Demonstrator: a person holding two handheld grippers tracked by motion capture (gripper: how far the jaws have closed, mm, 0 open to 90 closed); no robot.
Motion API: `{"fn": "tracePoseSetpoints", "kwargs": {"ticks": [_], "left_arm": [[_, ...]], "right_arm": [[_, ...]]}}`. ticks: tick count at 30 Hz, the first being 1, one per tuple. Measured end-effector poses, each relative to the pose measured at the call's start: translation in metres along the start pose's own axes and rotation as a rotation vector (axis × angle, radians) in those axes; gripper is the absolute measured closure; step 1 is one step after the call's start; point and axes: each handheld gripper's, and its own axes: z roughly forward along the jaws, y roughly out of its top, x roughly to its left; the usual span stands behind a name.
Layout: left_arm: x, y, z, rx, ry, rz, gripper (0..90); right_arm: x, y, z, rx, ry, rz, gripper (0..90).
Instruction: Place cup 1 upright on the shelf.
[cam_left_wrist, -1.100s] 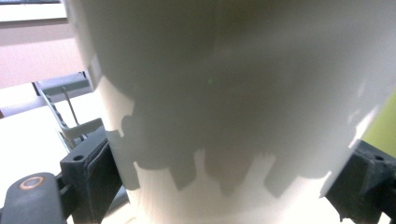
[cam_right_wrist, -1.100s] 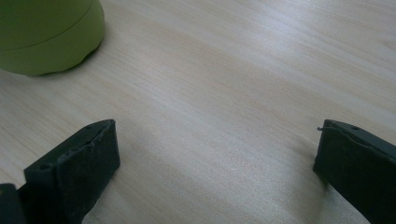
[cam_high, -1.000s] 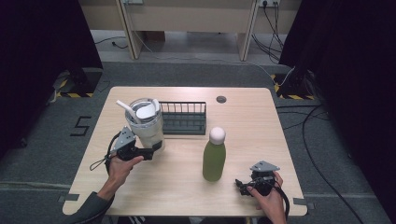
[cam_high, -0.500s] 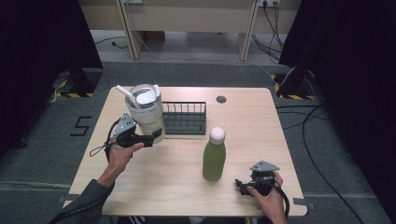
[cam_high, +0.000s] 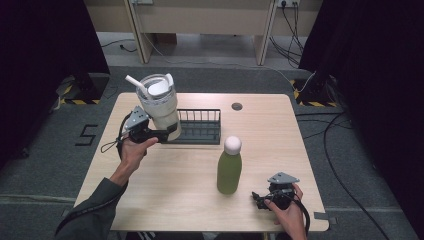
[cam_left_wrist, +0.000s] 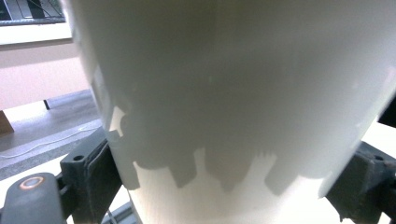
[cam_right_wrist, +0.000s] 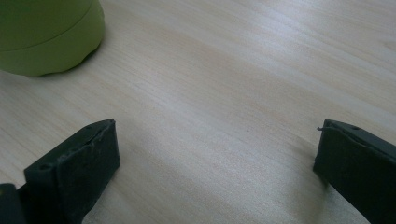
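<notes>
Jaws first: our right gripper (cam_high: 261, 196) sits low at the near right of the pale wooden counter (cam_high: 190, 200), jaws spread wide with bare wood between them, holding nothing. Just beyond it to the left stands the green bottle with a round white cap (cam_high: 229, 166), upright, near the gripper but apart; its base shows in the right gripper view. Farther off on the left, our left gripper (cam_high: 162, 134) has its jaws clamped on the lower body of the large white tumbler with clear lid and white straw (cam_high: 159, 105), held upright above the left end of the black wire rack (cam_high: 201, 127). Whether its base touches the rack, we cannot tell.
</notes>
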Motion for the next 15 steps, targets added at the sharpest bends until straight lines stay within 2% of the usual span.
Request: {"fn": "tracePoseSetpoints", "kwargs": {"ticks": [15], "left_arm": [[0.026, 0.005, 0.027, 0.011, 0.050, -0.028, 11.3]], "right_arm": [[0.000, 0.000, 0.000, 0.000, 0.002, 0.001, 0.3]]}}
